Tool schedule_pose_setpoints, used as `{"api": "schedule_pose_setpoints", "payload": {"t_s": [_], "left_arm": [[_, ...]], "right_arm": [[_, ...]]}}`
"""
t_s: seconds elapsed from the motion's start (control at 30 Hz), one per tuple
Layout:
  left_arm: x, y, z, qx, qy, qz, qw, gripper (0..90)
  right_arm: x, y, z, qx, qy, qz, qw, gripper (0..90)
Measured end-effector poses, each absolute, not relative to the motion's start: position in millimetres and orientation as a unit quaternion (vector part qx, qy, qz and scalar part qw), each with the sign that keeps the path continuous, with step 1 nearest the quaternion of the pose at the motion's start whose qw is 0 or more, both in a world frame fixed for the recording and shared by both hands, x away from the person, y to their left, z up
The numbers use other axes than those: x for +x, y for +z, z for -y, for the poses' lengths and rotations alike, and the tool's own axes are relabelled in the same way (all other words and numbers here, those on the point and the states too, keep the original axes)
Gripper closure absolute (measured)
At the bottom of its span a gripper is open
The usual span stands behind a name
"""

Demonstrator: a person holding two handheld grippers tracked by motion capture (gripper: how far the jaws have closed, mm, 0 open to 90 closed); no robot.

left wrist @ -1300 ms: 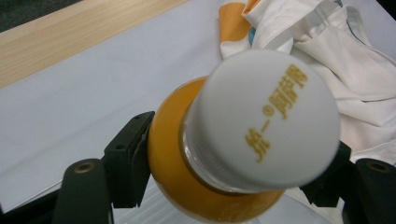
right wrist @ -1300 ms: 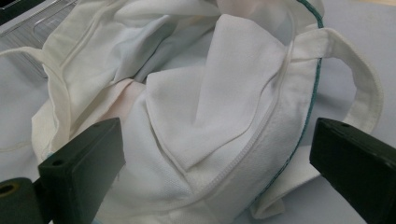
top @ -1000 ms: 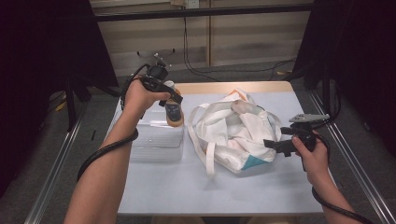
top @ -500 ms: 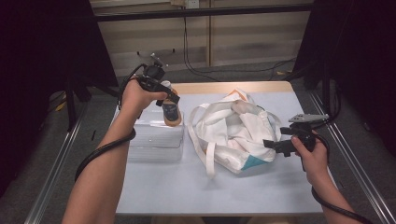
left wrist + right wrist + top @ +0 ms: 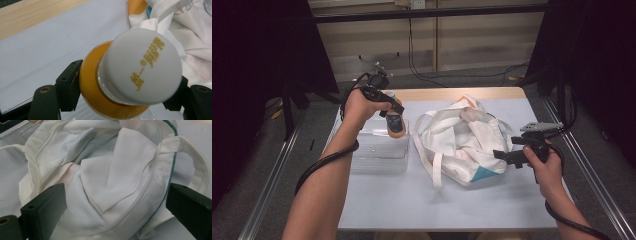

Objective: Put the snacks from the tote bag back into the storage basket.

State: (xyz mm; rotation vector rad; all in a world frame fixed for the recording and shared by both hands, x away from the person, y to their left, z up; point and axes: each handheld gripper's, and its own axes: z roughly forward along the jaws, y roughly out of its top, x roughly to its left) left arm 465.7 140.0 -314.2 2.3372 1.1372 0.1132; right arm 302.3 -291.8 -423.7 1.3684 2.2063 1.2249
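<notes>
Now: One Bottle Held Above the Box, One Bag Waiting

Left gripper [image 5: 393, 111] fingers are clenched on the single orange bottle [image 5: 120, 82] with a white cap, held over a clear plastic box [image 5: 379, 150] on the counter [image 5: 422, 200], beside the one white tote bag [image 5: 462, 140]. Right gripper [image 5: 504, 156] fingers stand released at the bag's edge. Probably the bottle goes in next; that calls for lifting the bag's mouth open.

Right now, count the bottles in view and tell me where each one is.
1. The orange bottle with a white cap is clamped in the left gripper, held above the clear plastic box, left of the white tote bag. The bag's folds may hide more.
</notes>
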Motion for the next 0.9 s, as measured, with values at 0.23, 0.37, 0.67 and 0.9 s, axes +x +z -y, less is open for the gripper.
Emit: {"api": "schedule_pose_setpoints", "payload": {"t_s": [0.23, 0.37, 0.67, 0.9], "left_arm": [[468.9, -326.5, -141.6, 0.868, 0.041, -0.423, 0.257, 30.2], [470.5, -330.6, -141.7, 0.87, 0.042, -0.421, 0.254, 30.2], [473.0, -337.1, -138.2, 0.869, 0.04, -0.421, 0.256, 30.1], [474.6, -340.0, -134.3, 0.869, 0.038, -0.419, 0.259, 30.1]], "right_arm": [[302.0, -422.9, 291.9, 0.472, 0.424, -0.761, 0.135, 2.7], [302.1, -422.8, 291.7, 0.471, 0.425, -0.761, 0.135, 2.7], [302.3, -423.3, 291.0, 0.47, 0.424, -0.763, 0.135, 2.7], [302.4, -423.5, 291.1, 0.47, 0.424, -0.762, 0.135, 2.7]]}}
